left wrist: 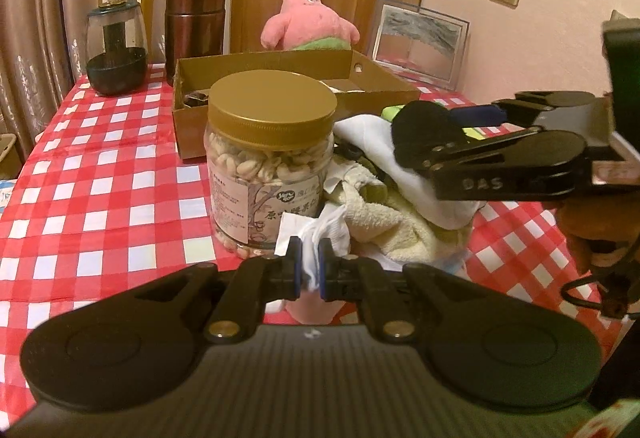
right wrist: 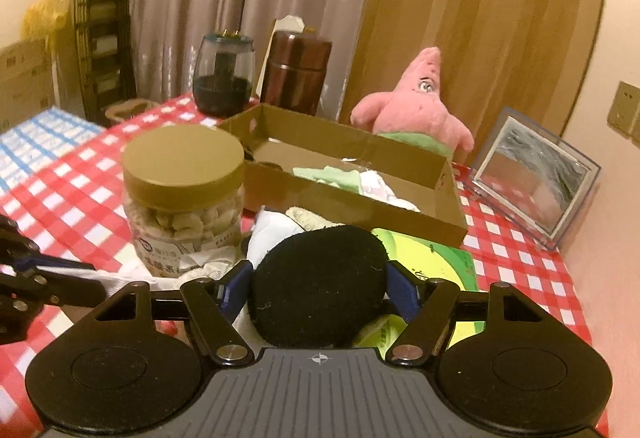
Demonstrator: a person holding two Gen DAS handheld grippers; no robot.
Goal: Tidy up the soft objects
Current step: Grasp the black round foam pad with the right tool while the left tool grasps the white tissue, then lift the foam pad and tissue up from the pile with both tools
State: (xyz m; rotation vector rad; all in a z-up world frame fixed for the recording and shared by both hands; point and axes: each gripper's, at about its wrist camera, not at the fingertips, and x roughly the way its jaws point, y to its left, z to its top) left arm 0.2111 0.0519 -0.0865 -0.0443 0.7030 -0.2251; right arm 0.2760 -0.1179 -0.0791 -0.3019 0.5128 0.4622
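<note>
My left gripper [left wrist: 309, 265] is pressed nearly together on a bunch of white cloth [left wrist: 320, 238], pinched between the blue pads at the near edge of the soft pile. That pile [left wrist: 384, 213] sits on the red-and-white checked tablecloth [left wrist: 100, 177], just right of the nut jar [left wrist: 269, 173] with the gold lid; it's cream towel plus white fabric, jumbled together.

My right gripper [right wrist: 318, 290] has its fingers spread wide around a round black soft thing [right wrist: 320, 286] (pad or sponge, can't tell which). The blue pads sit at its two sides and look to be in contact, though the fisheye makes it hard to be sure they press in. From the left wrist view the same black piece [left wrist: 424, 129] shows at the tip of the right tool, above the white fabric.

Under the black piece lies a yellow-green flat packet [right wrist: 436, 262], on the cloth in front of the cardboard box [right wrist: 360, 197]. The box is open-topped, with pale green and white fabric [right wrist: 352, 177] already inside. Pink star plush [right wrist: 416, 109] stands behind the box, touching its far wall or just beside it. Picture frame [right wrist: 532, 173] leans at the right, near the wall
</note>
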